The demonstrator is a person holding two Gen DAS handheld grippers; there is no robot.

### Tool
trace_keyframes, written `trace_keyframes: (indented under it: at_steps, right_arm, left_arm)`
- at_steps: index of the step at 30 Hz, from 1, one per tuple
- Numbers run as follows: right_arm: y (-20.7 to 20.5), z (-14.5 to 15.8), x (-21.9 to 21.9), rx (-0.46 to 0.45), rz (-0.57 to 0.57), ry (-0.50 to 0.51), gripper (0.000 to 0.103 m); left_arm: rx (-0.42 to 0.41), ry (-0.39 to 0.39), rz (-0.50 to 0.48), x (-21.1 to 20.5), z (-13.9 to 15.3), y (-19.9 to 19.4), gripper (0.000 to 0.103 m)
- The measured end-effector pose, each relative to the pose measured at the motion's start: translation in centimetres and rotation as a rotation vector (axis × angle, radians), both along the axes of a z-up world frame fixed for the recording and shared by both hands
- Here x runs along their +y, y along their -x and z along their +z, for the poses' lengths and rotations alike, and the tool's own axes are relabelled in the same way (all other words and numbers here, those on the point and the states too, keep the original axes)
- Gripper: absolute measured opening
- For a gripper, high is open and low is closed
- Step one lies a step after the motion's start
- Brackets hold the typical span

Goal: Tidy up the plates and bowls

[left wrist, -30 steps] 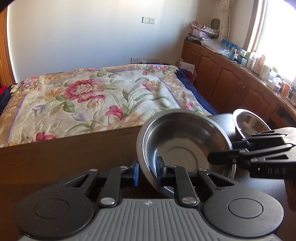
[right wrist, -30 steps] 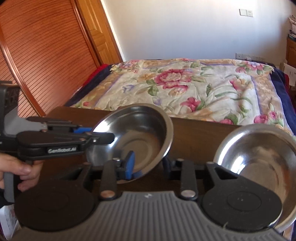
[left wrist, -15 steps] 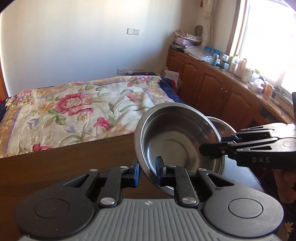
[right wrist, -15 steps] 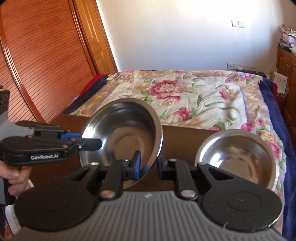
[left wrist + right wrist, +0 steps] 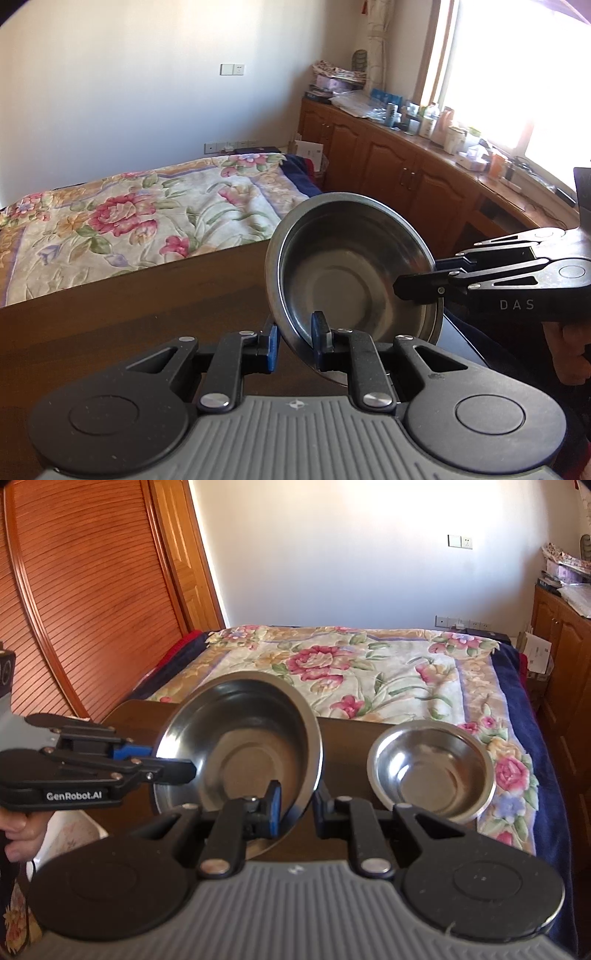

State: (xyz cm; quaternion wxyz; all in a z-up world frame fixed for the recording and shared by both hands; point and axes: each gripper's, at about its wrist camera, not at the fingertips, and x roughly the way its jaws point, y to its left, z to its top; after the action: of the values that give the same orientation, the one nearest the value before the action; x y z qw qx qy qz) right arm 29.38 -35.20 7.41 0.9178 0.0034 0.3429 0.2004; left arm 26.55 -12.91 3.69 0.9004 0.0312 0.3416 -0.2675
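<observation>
I hold a large steel bowl (image 5: 351, 269) tilted above the dark wooden table (image 5: 129, 314), gripped from two sides. My left gripper (image 5: 293, 338) is shut on its near rim. My right gripper (image 5: 406, 288) comes in from the right and is shut on the bowl's right rim. In the right wrist view the same bowl (image 5: 243, 738) is pinched by my right gripper (image 5: 297, 805) at the near rim, and my left gripper (image 5: 184, 766) clamps its left edge. A smaller steel bowl (image 5: 430, 771) sits upright on the table (image 5: 347, 738) to the right.
A bed with a floral quilt (image 5: 369, 664) lies beyond the table. Wooden cabinets (image 5: 406, 173) topped with bottles and clutter run under the window on the right. A slatted wooden wardrobe door (image 5: 92, 590) stands on the left. A person's hand (image 5: 565, 350) holds the right gripper.
Both grippers have risen with the large bowl, and the views look down from higher. The right gripper's fingers have closed onto the rim. The smaller bowl no longer shows in the left wrist view.
</observation>
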Motion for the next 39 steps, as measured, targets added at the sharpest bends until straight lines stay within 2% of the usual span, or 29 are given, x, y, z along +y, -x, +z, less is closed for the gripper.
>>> trace_keyframes:
  at_steps: [8,14,27,39]
  right_arm:
    - [3.2,0.8,-0.2,-0.027,-0.001,0.005,0.020]
    - [5.4,0.0,-0.4,-0.025,0.002,-0.017,0.020]
    - [9.0,-2.1,0.8,0.013,0.028,-0.037,0.020]
    - [11.5,-4.2,2.2,0.000,0.058,-0.013,0.018]
  left_arm:
    - [-0.025,0.008,-0.028,0.6,0.8,3.9,0.020]
    - [-0.029,0.004,-0.043,1.4,0.6,6.3,0.020]
    - [-0.016,0.008,-0.056,2.8,-1.9,10.4,0.020]
    - [0.019,-0.031,-0.045,3.4,-5.1,11.2,0.021]
